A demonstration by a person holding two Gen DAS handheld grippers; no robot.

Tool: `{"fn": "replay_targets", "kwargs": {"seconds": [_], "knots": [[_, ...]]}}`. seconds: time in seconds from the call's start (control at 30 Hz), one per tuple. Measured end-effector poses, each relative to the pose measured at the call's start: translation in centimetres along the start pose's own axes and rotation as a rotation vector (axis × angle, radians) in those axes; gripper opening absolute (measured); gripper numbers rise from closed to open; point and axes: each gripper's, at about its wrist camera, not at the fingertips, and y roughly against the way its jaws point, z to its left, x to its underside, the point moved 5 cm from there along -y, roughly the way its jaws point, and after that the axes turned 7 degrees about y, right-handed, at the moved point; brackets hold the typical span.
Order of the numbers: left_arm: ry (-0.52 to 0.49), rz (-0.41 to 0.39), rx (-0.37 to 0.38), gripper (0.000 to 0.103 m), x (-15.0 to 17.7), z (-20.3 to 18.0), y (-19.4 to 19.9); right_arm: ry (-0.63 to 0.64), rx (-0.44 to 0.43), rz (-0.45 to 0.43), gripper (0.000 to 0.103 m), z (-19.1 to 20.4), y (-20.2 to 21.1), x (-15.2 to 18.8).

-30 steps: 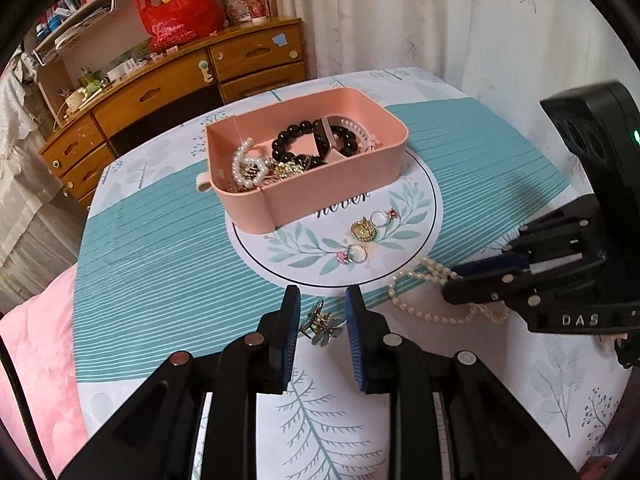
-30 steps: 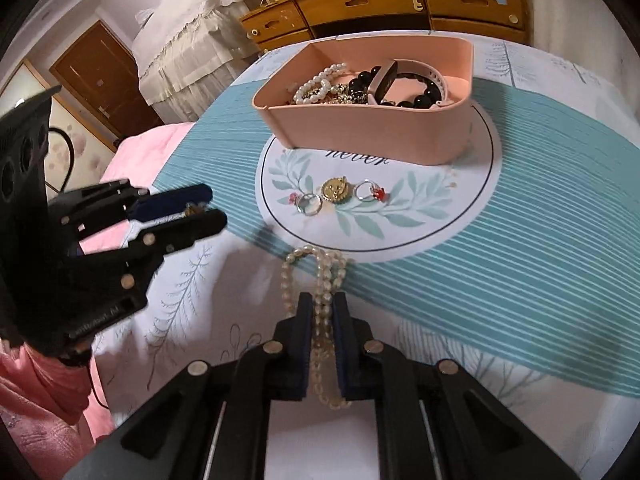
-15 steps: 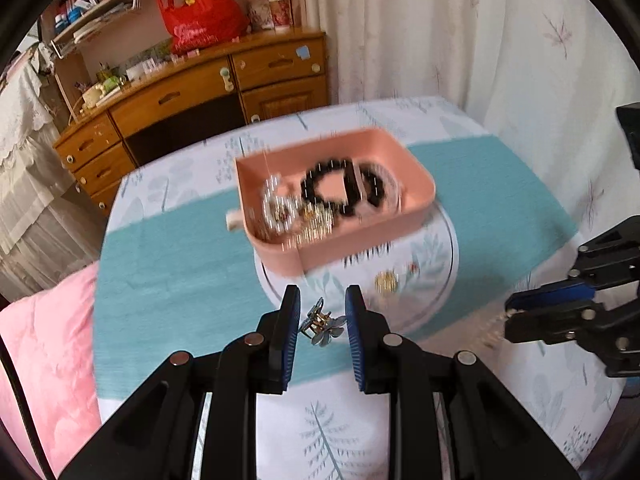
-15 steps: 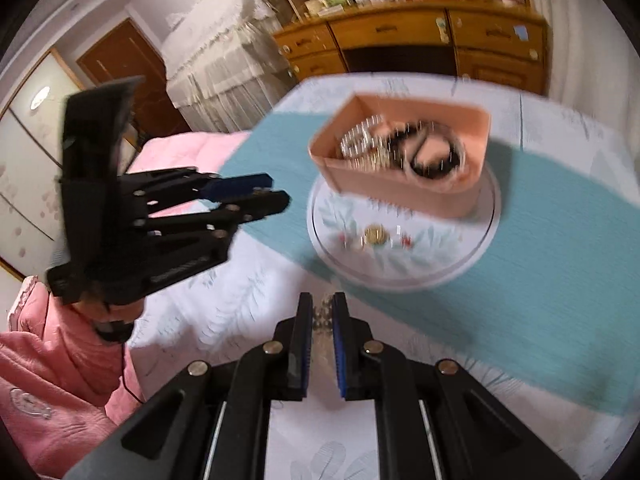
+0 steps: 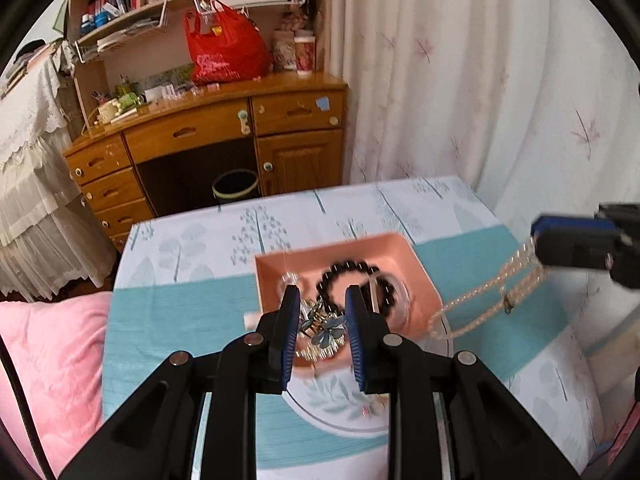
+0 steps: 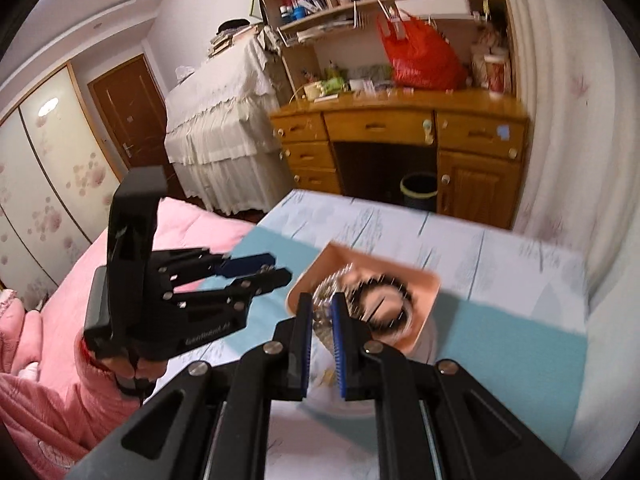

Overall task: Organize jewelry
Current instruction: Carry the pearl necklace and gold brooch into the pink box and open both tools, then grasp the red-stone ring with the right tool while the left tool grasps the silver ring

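Observation:
My left gripper is shut on a small butterfly-shaped metal clip and hangs over the near edge of the pink tray. The tray holds a black bead bracelet and other jewelry. In the left wrist view my right gripper is at the right, raised, with a pearl necklace dangling from it beside the tray. In the right wrist view the right gripper is shut, with blurred pearls between its pads, above the tray. The left gripper is to its left.
The tray stands on a round leaf-print mat on a teal and white tablecloth; small rings on the mat are blurred. A pink quilt lies left of the table. A wooden desk, a bin and curtains are behind.
Both grippers rose from the table and moved toward the tray. The pearl necklace left the cloth and now hangs from the right gripper; the clip rose with the left.

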Motion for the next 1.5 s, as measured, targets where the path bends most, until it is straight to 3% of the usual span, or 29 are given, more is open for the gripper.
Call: {"fn": "replay_targets", "kwargs": {"seconds": [0.1, 0.3, 0.7, 0.8, 0.9, 0.97, 1.1, 1.23, 1.5], "knots": [[0.037, -0.004, 0.011, 0.021, -0.8, 0.6, -0.5, 0.015, 0.065, -0.005, 0.009, -1.2, -0.7, -1.7], [0.096, 0.024, 0.032, 0.021, -1.0, 1.6, -2.6, -0.009, 0.082, 0.013, 0.009, -2.7, -2.8, -2.3], [0.095, 0.152, 0.040, 0.022, 1.5, 1.4, -8.3, -0.090, 0.050, 0.146, 0.010, -4.1, -9.5, 2.6], [0.092, 0.178, 0.000, 0.031, 1.9, 1.6, -9.0, -0.135, 0.018, 0.149, 0.010, -4.4, -10.7, 4.0], [0.106, 0.217, 0.000, 0.064, 2.2, 1.9, -9.3, -0.163, 0.014, 0.157, 0.010, -4.6, -11.4, 5.1], [0.111, 0.218, 0.018, 0.068, 2.1, 1.7, -9.1, -0.188, 0.025, 0.147, 0.012, -5.0, -11.6, 5.5], [0.113, 0.224, 0.003, 0.083, 2.0, 1.7, -8.5, -0.217, 0.088, 0.117, 0.026, -5.7, -11.3, 6.3], [0.104, 0.234, -0.092, 0.086, 2.3, 2.5, -7.7, -0.216, 0.111, 0.097, 0.038, -5.4, -10.4, 7.2], [0.085, 0.141, -0.077, 0.095, 2.9, 3.4, -3.5, 0.009, 0.171, 0.121, 0.038, -2.7, -9.0, 8.4]]}}
